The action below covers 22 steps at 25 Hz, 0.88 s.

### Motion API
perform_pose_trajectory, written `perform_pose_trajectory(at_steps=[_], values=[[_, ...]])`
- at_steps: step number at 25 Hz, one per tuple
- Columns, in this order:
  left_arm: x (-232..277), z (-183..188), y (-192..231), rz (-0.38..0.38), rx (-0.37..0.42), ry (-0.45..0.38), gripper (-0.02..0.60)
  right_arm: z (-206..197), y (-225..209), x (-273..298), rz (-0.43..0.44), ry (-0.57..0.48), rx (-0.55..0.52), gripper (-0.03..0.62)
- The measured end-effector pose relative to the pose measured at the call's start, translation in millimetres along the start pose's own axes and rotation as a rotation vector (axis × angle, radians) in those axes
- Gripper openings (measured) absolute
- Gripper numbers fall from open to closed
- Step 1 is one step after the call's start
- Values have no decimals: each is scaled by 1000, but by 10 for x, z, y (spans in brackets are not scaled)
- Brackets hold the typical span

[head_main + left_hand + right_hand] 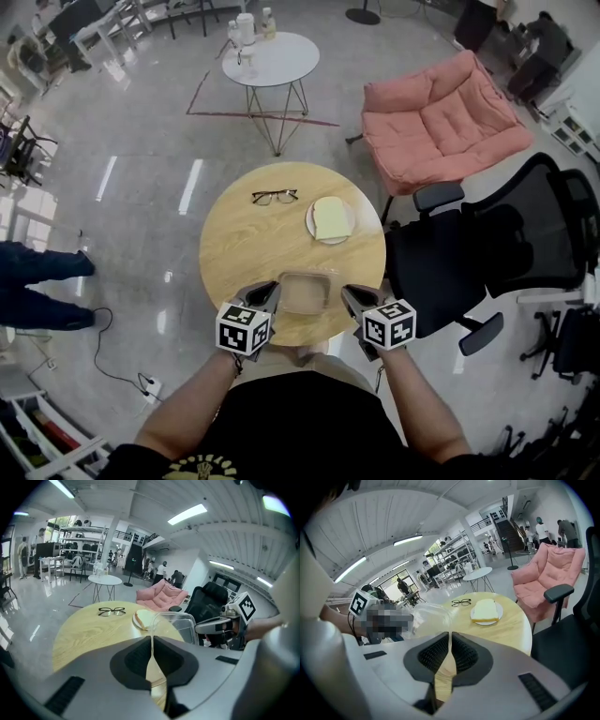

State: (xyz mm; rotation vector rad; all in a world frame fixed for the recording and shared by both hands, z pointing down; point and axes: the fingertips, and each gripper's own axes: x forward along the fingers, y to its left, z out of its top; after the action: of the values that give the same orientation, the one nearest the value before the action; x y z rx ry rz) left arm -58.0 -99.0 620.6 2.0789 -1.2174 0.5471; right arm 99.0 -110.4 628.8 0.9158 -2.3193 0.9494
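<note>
Forearms of the person, nearest item, run to two grippers at the near edge of the counter.

Left gripper [268,292]: jaws drawn narrow, pinching the left wall of the clear rectangular plastic container [305,292].

Right gripper [351,296]: jaws likewise pressed together, clamped on the container's right wall.

Container: open-topped, set between the two grippers at the near edge of the round light-wood counter [239,246]. Whether its base rests on the wood or is raised off it cannot be told.

Black-framed spectacles [274,196]: far side of the counter, left of centre, well apart from the container.

Round white plate [311,228] bearing a pale slice of bread [331,217]: far right, close to the counter's right edge, near the container's far wall but not touching it.

Open room: a broad stretch of wood shows on the counter's left half, between spectacles and container.

Surroundings: black mesh office chair [487,253] just beside the counter's right edge; pink cushioned armchair [441,122] beyond it; small white round table on wire legs [281,61] well apart at the far side; polished grey floor [141,187] to the left.
</note>
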Motion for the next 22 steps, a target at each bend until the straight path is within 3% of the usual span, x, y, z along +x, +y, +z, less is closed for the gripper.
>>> perform_pose_trajectory(at_steps=[9, 22], values=[[-368, 501, -261, 39, 25, -149, 26, 449, 187, -409, 4, -91, -99, 35], [-909, 1042, -679, 86, 166, -316, 27, 994, 514, -1059, 0, -228, -234, 31]])
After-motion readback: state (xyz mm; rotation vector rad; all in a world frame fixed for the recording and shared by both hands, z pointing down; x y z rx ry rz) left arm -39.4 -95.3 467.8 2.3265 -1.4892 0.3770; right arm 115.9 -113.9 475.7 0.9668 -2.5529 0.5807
